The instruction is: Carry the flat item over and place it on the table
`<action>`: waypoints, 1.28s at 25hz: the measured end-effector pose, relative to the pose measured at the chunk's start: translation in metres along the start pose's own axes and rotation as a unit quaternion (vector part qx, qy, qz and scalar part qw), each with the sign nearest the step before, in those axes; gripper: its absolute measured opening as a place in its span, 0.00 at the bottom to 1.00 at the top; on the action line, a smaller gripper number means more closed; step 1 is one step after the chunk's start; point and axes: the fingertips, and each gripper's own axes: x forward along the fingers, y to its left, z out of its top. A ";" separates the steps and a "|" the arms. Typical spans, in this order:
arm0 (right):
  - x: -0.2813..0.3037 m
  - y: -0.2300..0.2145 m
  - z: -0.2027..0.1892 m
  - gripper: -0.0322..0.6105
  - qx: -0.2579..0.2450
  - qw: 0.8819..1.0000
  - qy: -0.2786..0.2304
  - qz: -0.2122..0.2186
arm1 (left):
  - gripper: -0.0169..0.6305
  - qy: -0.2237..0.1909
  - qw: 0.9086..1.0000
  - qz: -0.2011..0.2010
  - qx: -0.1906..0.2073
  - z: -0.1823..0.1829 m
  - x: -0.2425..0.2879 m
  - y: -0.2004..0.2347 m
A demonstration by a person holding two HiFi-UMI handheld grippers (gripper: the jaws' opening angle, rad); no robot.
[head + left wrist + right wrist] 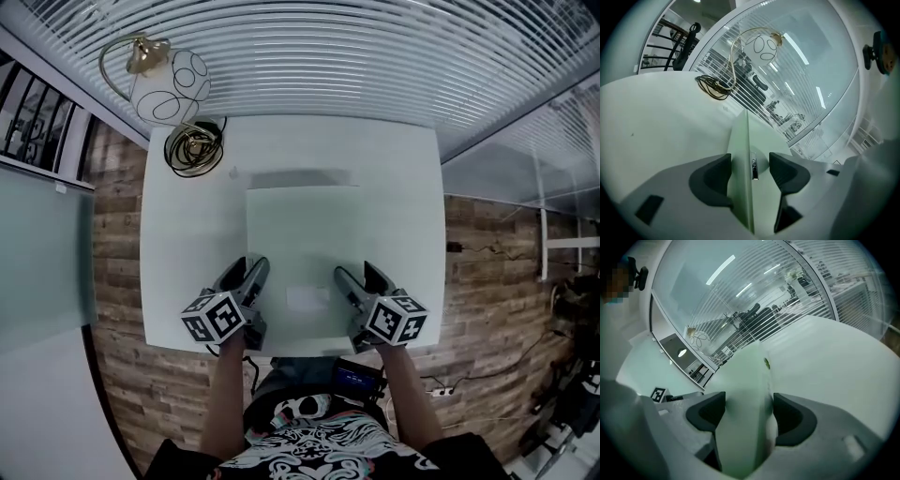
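Person [309,441] is holding a pale green flat panel [303,234] over the white table [187,234] at frame centre, its far edge casting a shadow on the tabletop. Left gripper [253,274] and right gripper [352,281] are each clamping the panel's near edge at lower centre. Lamp [169,86] and coiled cord [194,148] are sitting at upper left.
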 end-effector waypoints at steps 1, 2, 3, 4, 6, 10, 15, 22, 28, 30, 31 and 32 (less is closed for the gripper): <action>0.000 -0.001 -0.001 0.52 0.001 1.000 0.004 -0.001 | 0.41 0.002 1.000 0.003 0.000 -0.001 0.000 0.001; 0.001 -0.001 -0.001 0.52 0.002 1.000 0.008 -0.002 | 0.41 0.003 1.000 0.006 0.000 -0.002 0.000 0.001; 0.001 -0.001 -0.001 0.52 0.003 1.000 0.010 -0.002 | 0.41 0.004 1.000 0.008 0.001 -0.002 0.000 0.001; 0.001 -0.001 0.000 0.52 0.004 1.000 0.011 -0.002 | 0.41 0.004 1.000 0.009 0.001 -0.003 0.000 0.001; 0.000 -0.002 0.000 0.52 0.005 1.000 0.012 -0.004 | 0.41 0.005 1.000 0.011 0.001 -0.003 0.001 0.001; 0.000 -0.004 -0.002 0.52 0.008 1.000 0.017 -0.011 | 0.41 0.012 1.000 0.016 0.004 -0.005 0.003 0.002; 0.002 -0.005 -0.002 0.52 0.007 1.000 0.019 -0.014 | 0.41 0.015 1.000 0.021 0.007 -0.005 0.004 0.004; 0.001 -0.005 0.000 0.52 -0.001 1.000 0.012 -0.028 | 0.41 0.024 0.999 0.024 0.006 -0.005 0.006 0.006; -0.003 -0.003 0.003 0.52 -0.028 0.998 0.003 -0.052 | 0.41 0.035 0.999 0.027 0.014 -0.005 0.004 0.004; -0.005 -0.003 0.006 0.52 -0.063 0.996 -0.004 -0.071 | 0.40 0.042 0.998 0.032 0.029 -0.005 0.003 0.004; -0.007 -0.003 0.007 0.52 -0.088 0.993 -0.006 -0.081 | 0.38 0.045 0.998 0.035 0.041 -0.004 0.002 0.003; -0.009 -0.001 0.008 0.51 -0.114 0.989 -0.007 -0.090 | 0.36 0.045 0.997 0.039 0.053 -0.002 0.000 0.002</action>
